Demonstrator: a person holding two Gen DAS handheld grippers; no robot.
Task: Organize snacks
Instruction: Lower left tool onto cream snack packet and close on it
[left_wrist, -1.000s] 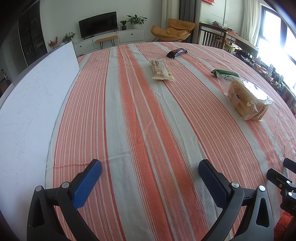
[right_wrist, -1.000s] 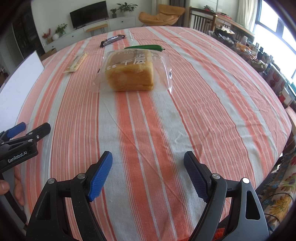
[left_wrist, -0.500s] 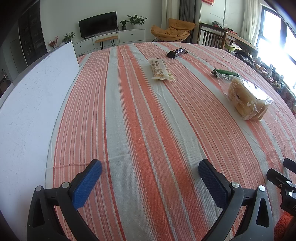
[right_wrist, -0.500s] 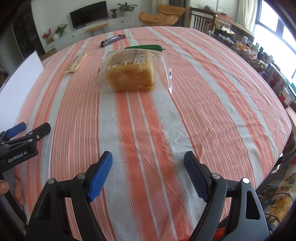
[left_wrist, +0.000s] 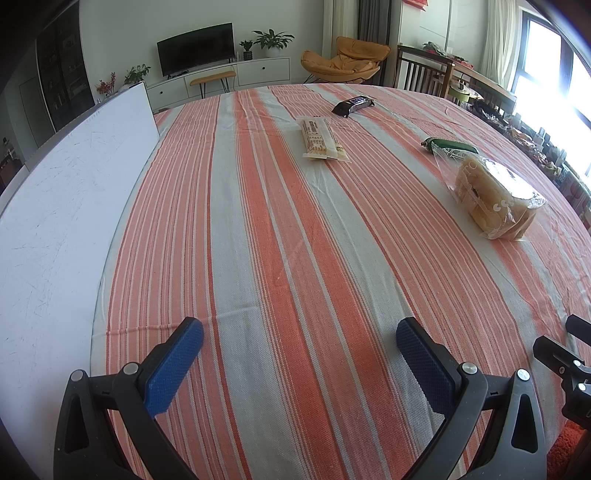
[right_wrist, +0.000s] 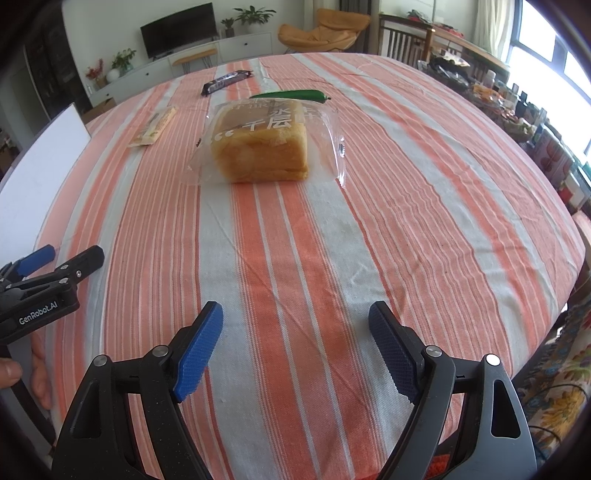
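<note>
A bagged loaf of bread (right_wrist: 260, 149) lies on the striped tablecloth straight ahead of my right gripper (right_wrist: 295, 343), which is open and empty near the table's front edge. The loaf also shows at the right in the left wrist view (left_wrist: 495, 195). A green packet (right_wrist: 291, 95) lies just behind it. A beige biscuit pack (left_wrist: 321, 138) and a dark snack bar (left_wrist: 352, 105) lie farther back. My left gripper (left_wrist: 299, 354) is open and empty above the front of the cloth.
A white board (left_wrist: 55, 206) lies along the table's left side. The table edge curves away at the right (right_wrist: 569, 236). The left gripper appears at the left in the right wrist view (right_wrist: 48, 273). Chairs and a TV cabinet stand beyond.
</note>
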